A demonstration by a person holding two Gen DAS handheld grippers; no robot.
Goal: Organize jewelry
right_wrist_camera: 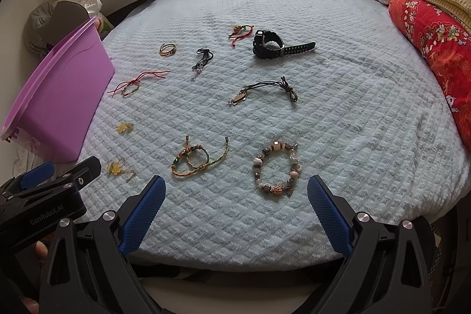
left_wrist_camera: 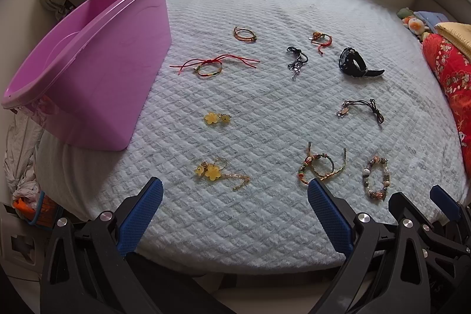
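Left gripper [left_wrist_camera: 235, 190] jaws spread wide, nothing between them, hovering low over the near edge of the bed [left_wrist_camera: 265, 240]. Right gripper [right_wrist_camera: 235, 190] same: spread, empty, lower centre of its frame.

Just past the left jaws: yellow flower charm [left_wrist_camera: 212, 172] with a thin chain, and a braided bracelet [left_wrist_camera: 318, 169] touching the right fingertip in the picture. Just past the right jaws: beaded bracelet [right_wrist_camera: 276, 167]. Further up, well apart: cord necklace [right_wrist_camera: 265, 90], watch [right_wrist_camera: 269, 47], red string bracelet [left_wrist_camera: 212, 65], more small pieces. Purple bin [left_wrist_camera: 97, 61] sits at the left, on the bed edge, apparently empty.

Risks: fluffy blanket may let the pads grab fabric with a thin chain or string; loose tails could snag or drag a neighbour; the bin overhangs the edge and a knock might tip it.

Left view shows the bin's inside and a second flower charm [left_wrist_camera: 217, 118] clearly; right view shows only the bin's outer wall, but gives the watch strap and beaded bracelet in full.
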